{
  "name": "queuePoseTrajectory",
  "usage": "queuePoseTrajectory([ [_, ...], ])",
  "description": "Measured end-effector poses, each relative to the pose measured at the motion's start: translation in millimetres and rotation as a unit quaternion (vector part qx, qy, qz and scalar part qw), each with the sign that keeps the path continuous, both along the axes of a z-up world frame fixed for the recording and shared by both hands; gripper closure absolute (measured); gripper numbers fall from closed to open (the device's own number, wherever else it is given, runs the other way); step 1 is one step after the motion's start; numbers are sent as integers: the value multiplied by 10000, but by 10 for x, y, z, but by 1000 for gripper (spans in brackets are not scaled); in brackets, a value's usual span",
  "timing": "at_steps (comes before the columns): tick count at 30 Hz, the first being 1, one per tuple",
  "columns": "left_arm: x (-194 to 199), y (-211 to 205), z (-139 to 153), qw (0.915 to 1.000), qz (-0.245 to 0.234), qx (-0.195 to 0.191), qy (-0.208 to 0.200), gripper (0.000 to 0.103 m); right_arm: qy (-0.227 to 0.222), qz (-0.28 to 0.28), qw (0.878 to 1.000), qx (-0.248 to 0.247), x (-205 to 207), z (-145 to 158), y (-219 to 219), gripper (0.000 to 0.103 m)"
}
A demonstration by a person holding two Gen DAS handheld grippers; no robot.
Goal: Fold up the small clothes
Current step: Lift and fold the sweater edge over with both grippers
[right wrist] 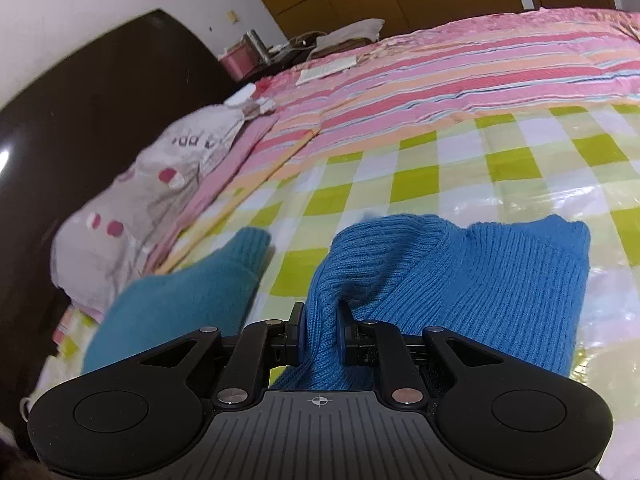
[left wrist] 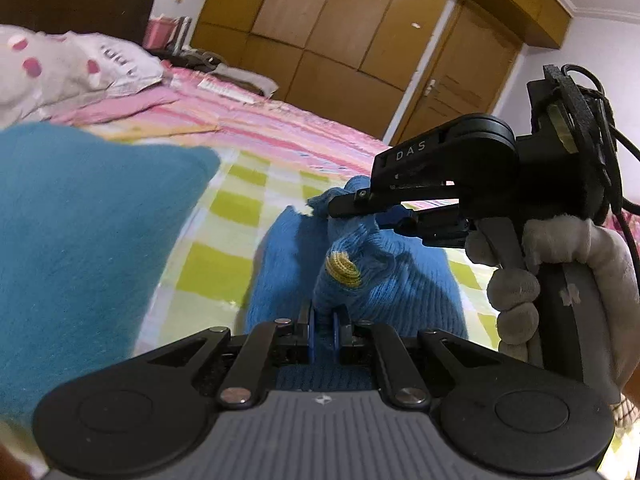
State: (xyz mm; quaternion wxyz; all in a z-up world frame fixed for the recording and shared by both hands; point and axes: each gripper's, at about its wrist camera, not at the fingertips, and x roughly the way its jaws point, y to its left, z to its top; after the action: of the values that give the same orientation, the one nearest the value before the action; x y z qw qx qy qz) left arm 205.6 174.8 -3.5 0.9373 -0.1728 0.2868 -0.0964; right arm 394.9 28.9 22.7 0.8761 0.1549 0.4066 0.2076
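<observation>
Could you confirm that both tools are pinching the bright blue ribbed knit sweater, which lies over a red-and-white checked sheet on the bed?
Nearly right: only the sheet colour is wrong. The right wrist view shows a green-and-white checked sheet, not red-and-white. The left tool and right tool are both shut on the bright blue ribbed knit sweater, as you said.

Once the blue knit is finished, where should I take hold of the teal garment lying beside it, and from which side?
Probably at the ribbed cuff of the teal garment. It is the narrow end, lying flat and free on the checked cover, pointing away from the grippers. Come from above, on its open side toward the blue knit, with jaws across the sleeve.
</observation>
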Motion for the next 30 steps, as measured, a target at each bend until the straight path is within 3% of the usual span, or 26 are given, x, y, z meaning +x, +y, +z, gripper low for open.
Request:
queuePoseTrajectory([
  [14,83,73,-136,9988,220,189,391,86,207,162,9995,-174,120,-271,429,79],
  [19,80,52,-133,9984,258,274,432,82,135,288,9992,-223,95,-227,493,66],
  [30,61,84,-56,9971,435,422,458,80,-130,396,9988,-252,-79,35,359,66],
])
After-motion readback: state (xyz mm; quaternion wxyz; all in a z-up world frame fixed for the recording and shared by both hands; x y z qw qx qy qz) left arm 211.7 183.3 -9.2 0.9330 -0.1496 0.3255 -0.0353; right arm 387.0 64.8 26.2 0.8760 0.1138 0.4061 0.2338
